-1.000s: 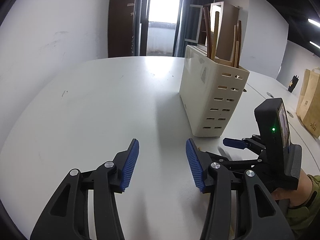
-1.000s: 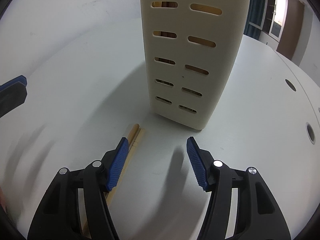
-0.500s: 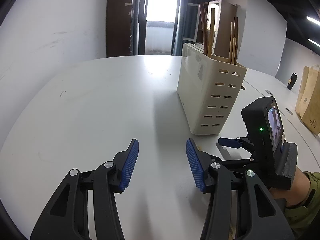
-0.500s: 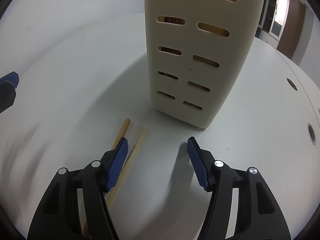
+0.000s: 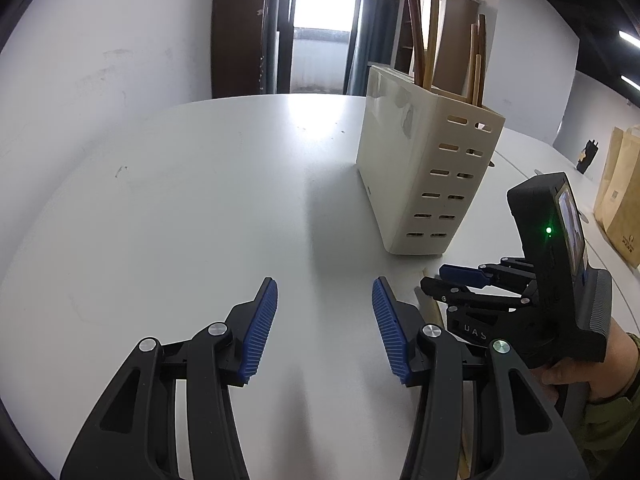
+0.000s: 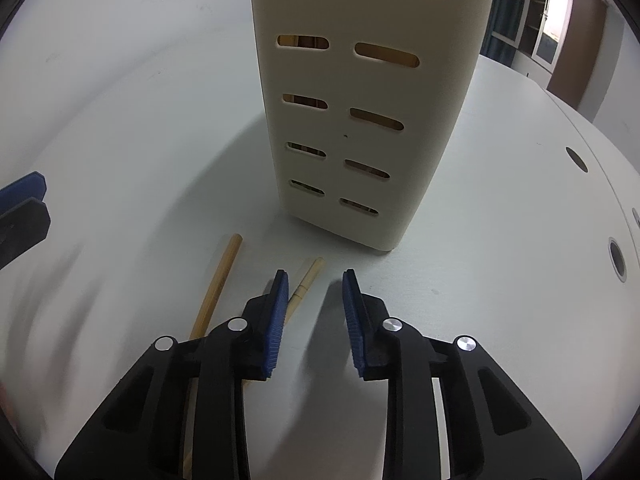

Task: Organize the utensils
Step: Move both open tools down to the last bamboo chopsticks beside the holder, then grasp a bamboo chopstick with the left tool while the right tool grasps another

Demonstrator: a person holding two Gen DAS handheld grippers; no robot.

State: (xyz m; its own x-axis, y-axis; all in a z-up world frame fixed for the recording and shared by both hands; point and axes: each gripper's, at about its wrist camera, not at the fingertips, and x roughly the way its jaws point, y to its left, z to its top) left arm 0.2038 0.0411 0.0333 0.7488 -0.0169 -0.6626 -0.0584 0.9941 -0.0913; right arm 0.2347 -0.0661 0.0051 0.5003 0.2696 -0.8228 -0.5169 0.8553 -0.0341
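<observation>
Chopsticks (image 6: 305, 284) lie apparently just left of the closing, empty right tongs (image 6: 314, 312); left tongs (image 5: 324, 324) spread.

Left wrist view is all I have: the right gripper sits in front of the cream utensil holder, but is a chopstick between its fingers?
Observer: No. The right gripper is closing over bare table; the thinner chopstick lies just outside its left finger.
Operator: Is that the only chopstick down there?
Observer: There are two. A thicker chopstick lies farther left, apart from the first.
Operator: Which way do they point?
Observer: The far ends of both point toward the utensil holder and stop short of its base.
</observation>
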